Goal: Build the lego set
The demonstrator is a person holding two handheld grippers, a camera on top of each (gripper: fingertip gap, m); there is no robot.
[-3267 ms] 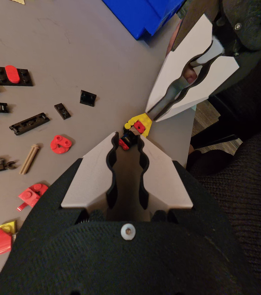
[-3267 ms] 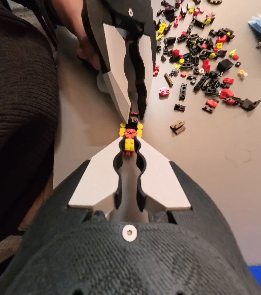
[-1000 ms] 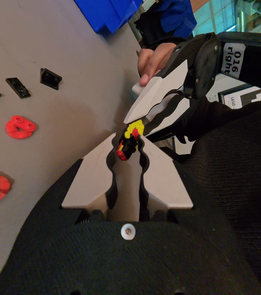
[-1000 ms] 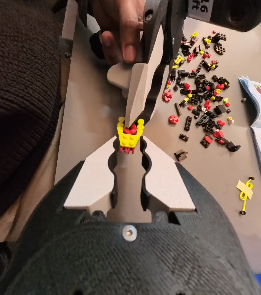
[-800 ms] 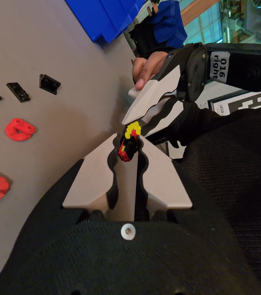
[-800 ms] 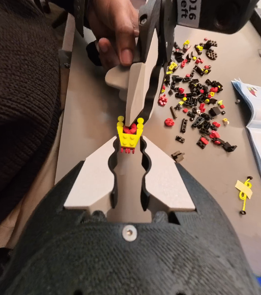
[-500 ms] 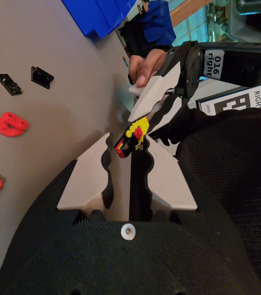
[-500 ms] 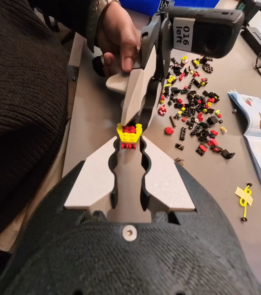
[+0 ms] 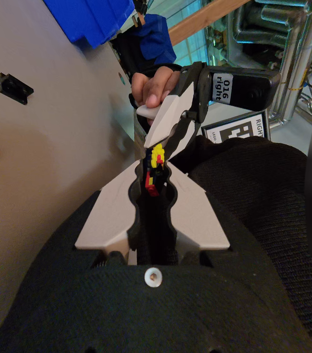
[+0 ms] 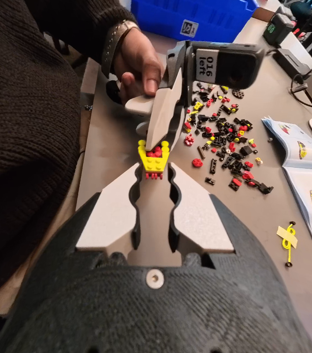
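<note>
We held the small yellow-and-red lego assembly (image 10: 152, 163) above the surface's near edge, both grippers closed on it: right gripper (image 10: 152, 168) at its yellow wedge, left gripper (image 9: 152, 166) apparently at its black end. Light, rigid, snap-fit; squeezing sideways risked popping plates.

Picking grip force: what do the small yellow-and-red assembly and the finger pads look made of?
The assembly looks like hard glossy plastic: saturated colour, crisp moulded studs. The right gripper has finger pads that look like matte black rubber or foam, wavy-edged; which one is unclear.
</note>
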